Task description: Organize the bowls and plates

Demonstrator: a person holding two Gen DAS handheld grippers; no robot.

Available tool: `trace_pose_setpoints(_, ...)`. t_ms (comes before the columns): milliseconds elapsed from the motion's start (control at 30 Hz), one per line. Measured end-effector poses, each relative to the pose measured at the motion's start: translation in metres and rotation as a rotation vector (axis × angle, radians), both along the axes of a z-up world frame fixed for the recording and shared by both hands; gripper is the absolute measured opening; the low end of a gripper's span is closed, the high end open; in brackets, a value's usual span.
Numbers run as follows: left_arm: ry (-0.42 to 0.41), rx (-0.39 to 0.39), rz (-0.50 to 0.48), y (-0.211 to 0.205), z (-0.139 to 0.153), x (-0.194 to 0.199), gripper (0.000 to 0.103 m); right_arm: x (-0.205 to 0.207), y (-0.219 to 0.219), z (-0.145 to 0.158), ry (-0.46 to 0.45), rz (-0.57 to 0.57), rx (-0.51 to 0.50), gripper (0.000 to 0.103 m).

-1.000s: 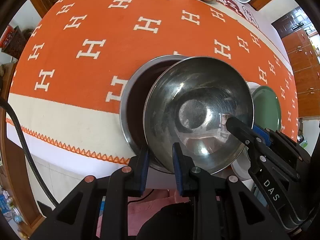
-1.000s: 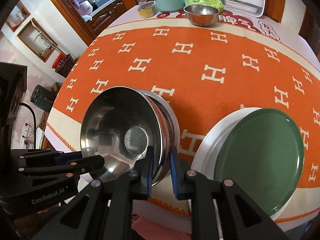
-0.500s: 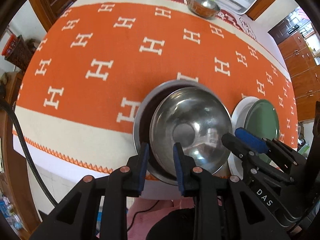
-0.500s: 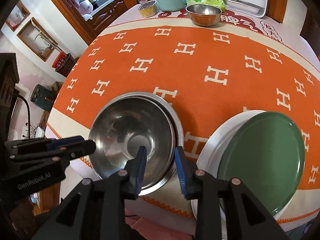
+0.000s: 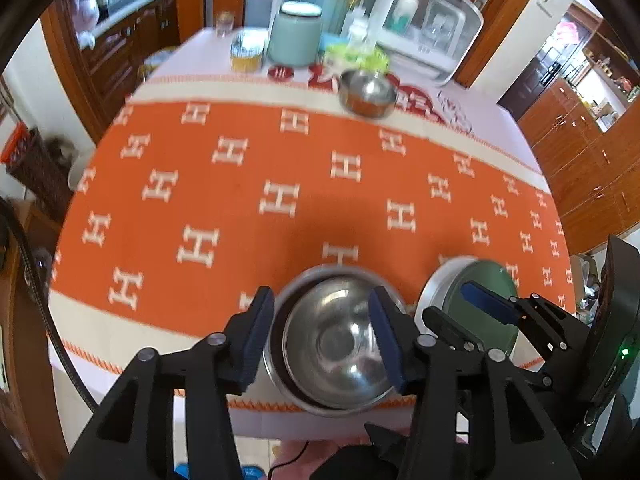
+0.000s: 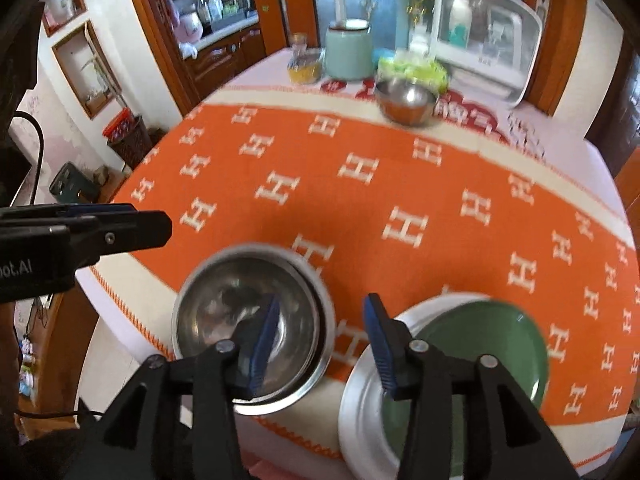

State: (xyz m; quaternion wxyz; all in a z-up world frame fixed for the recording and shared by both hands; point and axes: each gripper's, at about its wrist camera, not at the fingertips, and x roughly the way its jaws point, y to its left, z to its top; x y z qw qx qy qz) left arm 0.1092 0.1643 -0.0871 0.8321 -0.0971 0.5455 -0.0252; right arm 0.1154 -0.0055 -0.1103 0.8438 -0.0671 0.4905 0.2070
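Note:
A steel bowl (image 5: 336, 344) sits nested inside a larger steel bowl (image 5: 332, 271) near the front edge of the orange tablecloth (image 5: 280, 160). My left gripper (image 5: 320, 316) hangs above them, its jaws opening with nothing pressed between the pads. My right gripper (image 6: 322, 312) hovers over the nested bowls (image 6: 216, 312) and a green plate (image 6: 480, 344) that lies on a white plate (image 6: 360, 400); its jaws are also opening and hold nothing. A third, small steel bowl (image 6: 404, 100) stands at the far side of the table. Each gripper shows at the edge of the other's view.
At the far end stand a teal canister (image 5: 294, 34), a yellow-filled jar (image 5: 246, 54), a green pack (image 5: 356, 56) and a white countertop appliance (image 5: 428, 24). Wooden cabinets and doors ring the table. The bowls and plates sit close to the front table edge.
Both grippers have let go of the smaller bowl's rim, opened and risen. That bowl now rests level inside the larger one. Both views have tilted up towards the far end.

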Motion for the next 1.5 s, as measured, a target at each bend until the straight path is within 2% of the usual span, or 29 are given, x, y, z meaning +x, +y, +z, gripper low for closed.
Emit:
trace_pose_setpoints(100,-0.046,0.014,-0.009,-0.002,0.019,0.009,0.058,0.009,-0.006,0.016,-0.044,-0.001,0.045,0.056)
trace_pose_setpoints(167,-0.066,0.020,-0.011,-0.003,0.030,0.015,0.067,0.018,-0.009,0.025,-0.066,0.010,0.043,0.064)
trace_pose_setpoints(200,-0.075,0.024,-0.013,-0.004,0.034,0.018,0.067,0.023,-0.010,0.030,-0.082,0.016,0.034,0.065)
trace_pose_setpoints(333,-0.112,0.058,-0.027,-0.010,0.050,0.038,0.069,0.049,-0.018,0.046,-0.147,0.029,-0.006,0.066)
trace_pose_setpoints(533,-0.100,0.080,-0.030,-0.019,0.055,0.077,0.070,0.087,-0.033,0.060,-0.195,0.051,-0.003,0.067)
trace_pose_setpoints(867,-0.096,0.162,-0.038,-0.040,0.056,0.146,0.073,0.156,-0.054,0.078,-0.244,0.055,0.075,0.067)
trace_pose_setpoints(1033,-0.096,0.189,-0.054,-0.052,0.051,0.175,0.073,0.191,-0.057,0.074,-0.248,0.062,0.109,0.067)
trace_pose_setpoints(1200,-0.096,0.224,-0.042,-0.059,0.036,0.210,0.073,0.226,-0.061,0.060,-0.257,0.011,0.127,0.067)
trace_pose_setpoints(1300,-0.100,0.224,-0.032,-0.061,0.025,0.228,0.073,0.237,-0.062,0.048,-0.278,-0.040,0.096,0.067)
trace_pose_setpoints(1400,-0.112,0.218,-0.012,-0.059,0.015,0.244,0.073,0.250,-0.065,0.033,-0.265,-0.066,0.120,0.067)
trace_pose_setpoints(1500,-0.110,0.179,0.008,-0.055,0.002,0.259,0.073,0.263,-0.068,0.018,-0.250,-0.098,0.151,0.067)
